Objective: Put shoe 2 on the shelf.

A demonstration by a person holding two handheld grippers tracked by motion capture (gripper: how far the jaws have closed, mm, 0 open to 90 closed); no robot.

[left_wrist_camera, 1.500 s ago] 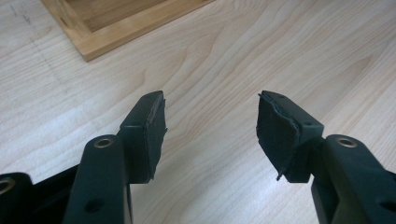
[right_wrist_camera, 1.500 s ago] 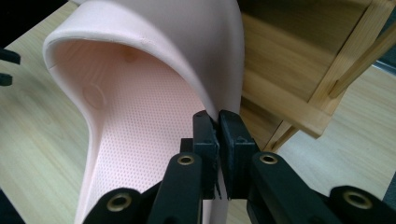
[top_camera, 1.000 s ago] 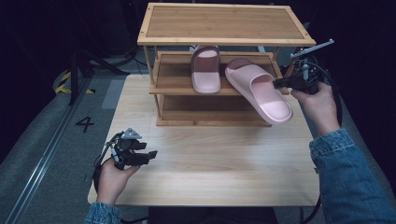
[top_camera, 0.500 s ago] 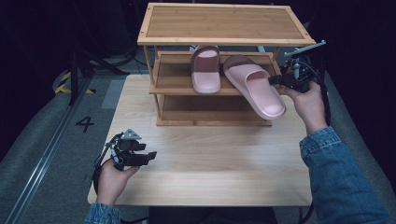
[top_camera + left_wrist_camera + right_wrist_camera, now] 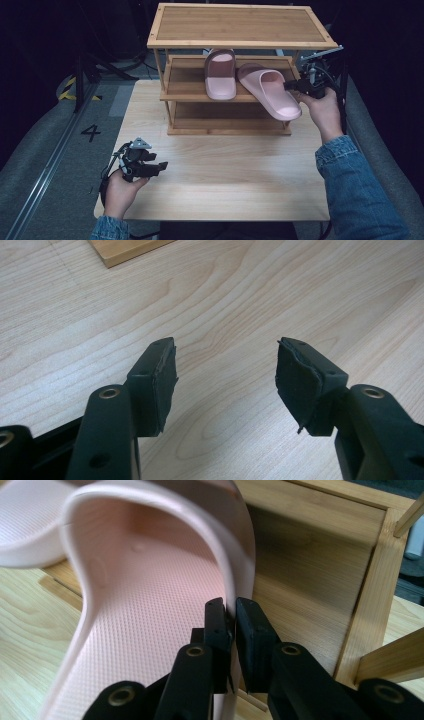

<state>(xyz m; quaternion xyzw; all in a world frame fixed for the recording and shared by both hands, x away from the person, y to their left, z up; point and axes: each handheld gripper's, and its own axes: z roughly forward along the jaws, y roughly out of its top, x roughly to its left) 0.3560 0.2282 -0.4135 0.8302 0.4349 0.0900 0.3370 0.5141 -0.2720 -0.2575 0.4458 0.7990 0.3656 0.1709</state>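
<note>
A pink slipper lies slanted with its toe end on the middle shelf of a bamboo shoe rack, its heel hanging past the shelf's front. My right gripper is shut on the slipper's right side rim; its jaws have just been opening a little, and the pads still pinch the rim. A second pink slipper rests straight on the same shelf to its left. My left gripper stands open above the bare tabletop near the front left, with nothing between its jaws.
The rack stands at the back of the light wooden table, with a lower shelf under the slippers. The rack's right post is close to my right gripper. A grey floor strip with a "4" runs left of the table.
My right hand has carried the slipper back and left into the rack, so its toe now lies on the middle shelf beside the other slipper. The left hand has stayed put.
</note>
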